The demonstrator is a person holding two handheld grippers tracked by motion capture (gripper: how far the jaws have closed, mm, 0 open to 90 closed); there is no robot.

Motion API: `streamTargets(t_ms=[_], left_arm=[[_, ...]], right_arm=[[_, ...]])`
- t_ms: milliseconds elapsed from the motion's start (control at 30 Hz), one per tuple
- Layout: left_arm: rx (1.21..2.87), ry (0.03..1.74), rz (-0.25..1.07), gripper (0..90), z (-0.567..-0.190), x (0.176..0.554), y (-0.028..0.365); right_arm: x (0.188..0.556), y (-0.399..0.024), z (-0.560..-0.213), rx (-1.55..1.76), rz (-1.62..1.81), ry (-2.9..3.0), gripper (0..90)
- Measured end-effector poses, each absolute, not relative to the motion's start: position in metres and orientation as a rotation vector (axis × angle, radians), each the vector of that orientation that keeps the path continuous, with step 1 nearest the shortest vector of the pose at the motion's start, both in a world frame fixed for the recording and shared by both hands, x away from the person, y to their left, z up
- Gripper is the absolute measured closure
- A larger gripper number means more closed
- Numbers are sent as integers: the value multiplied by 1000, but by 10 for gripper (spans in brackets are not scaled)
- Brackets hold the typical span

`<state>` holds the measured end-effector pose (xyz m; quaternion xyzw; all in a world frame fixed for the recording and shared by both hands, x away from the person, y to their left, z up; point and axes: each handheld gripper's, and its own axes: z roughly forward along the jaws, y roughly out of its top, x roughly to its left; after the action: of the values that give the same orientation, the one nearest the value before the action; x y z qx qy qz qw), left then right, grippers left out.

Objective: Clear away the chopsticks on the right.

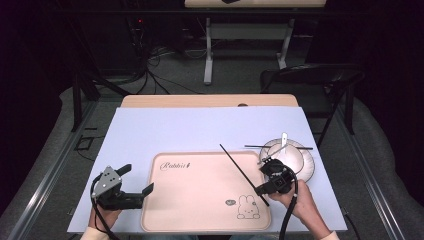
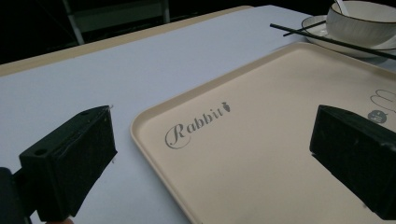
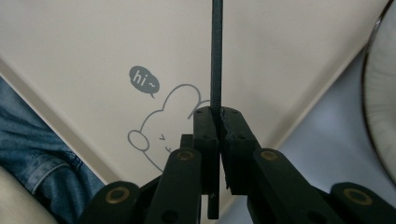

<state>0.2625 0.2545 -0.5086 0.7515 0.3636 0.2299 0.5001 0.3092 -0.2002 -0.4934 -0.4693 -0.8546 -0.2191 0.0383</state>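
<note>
Counter (image 1: 150, 130) first: a long surface under a pale blue sheet, with a beige tray (image 1: 200, 200) lying at its near edge, printed with a script word at the top left and a small rabbit drawing at the bottom right. To the right of the tray, on the sheet, stands a white plate (image 1: 307, 167) carrying a white bowl (image 1: 290, 155), and a spoon (image 1: 283, 140) leans in the bowl.

One black chopstick (image 1: 280, 147) lies across the plate's far rim, apart from the tray. The other chopstick (image 1: 240, 170) is clamped in the right tool (image 1: 262, 190), whose jaws are pressed together on its lower end; seen from the right gripper view, the stick runs straight up from the closed jaws over the rabbit drawing. From above, it slants up and to the left across the tray's right half, and I cannot tell whether its far tip touches the tray.

The left tool (image 1: 137, 181) sits at the tray's left edge with its jaws spread wide and nothing between them.

My reading is that the work is moving the chopsticks onto the tray, and it is roughly at the halfway mark: one stick is in hand over the tray but not yet laid down, and the second waits untouched on the plate. The tray itself holds nothing so far.
</note>
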Motion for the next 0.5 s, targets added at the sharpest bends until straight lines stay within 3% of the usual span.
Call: streamTargets(t_ms=[500], left_arm=[[1827,876,557,0,-509,263,253]], right_arm=[[290,-195,-526,-1528,-632,-2565,848]])
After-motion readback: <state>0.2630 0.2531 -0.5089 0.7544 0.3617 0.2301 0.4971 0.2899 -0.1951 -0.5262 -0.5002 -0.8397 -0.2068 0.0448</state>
